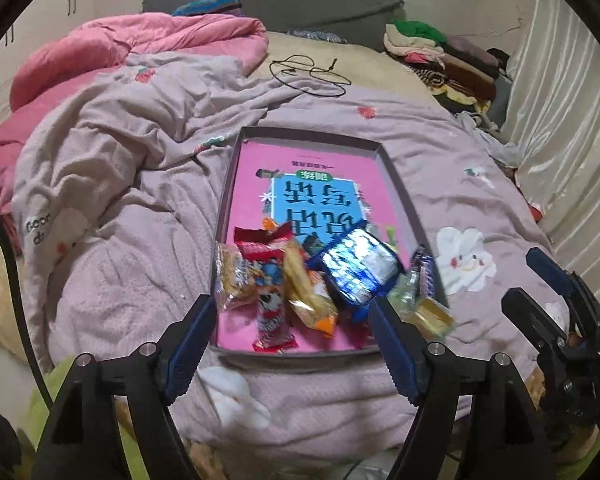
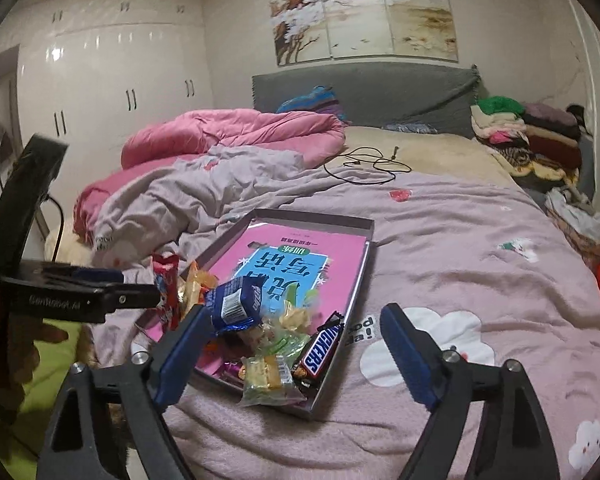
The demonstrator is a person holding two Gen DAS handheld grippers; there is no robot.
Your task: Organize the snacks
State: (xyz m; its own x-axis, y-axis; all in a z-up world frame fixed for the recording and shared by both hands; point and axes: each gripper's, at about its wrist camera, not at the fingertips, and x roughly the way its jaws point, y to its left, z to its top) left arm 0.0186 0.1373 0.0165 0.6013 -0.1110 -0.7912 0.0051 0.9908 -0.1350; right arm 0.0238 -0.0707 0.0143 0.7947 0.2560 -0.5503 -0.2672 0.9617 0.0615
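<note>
A shallow grey box (image 1: 312, 134) (image 2: 312, 216) lies on the lilac bedspread with a pink book (image 1: 312, 160) (image 2: 300, 248) flat inside it. Several snacks are heaped at its near end: a blue foil pack (image 1: 356, 268) (image 2: 236, 300), a red packet (image 1: 268, 304), a yellow pastry pack (image 1: 308, 292), a Snickers bar (image 2: 322, 346) and a clear green pack (image 2: 268, 376). My left gripper (image 1: 296, 344) hangs open above the box's near edge, holding nothing. Over the box's near right corner, my right gripper (image 2: 296, 356) is open too, with nothing between its fingers.
A crumpled pink quilt (image 2: 236, 132) and a lilac cover (image 1: 140, 140) fill the bed's left side. A black cable (image 2: 368, 166) lies beyond the box. Folded clothes (image 2: 528, 136) are stacked at the far right by the grey headboard (image 2: 380, 92). White wardrobes (image 2: 112, 80) stand on the left.
</note>
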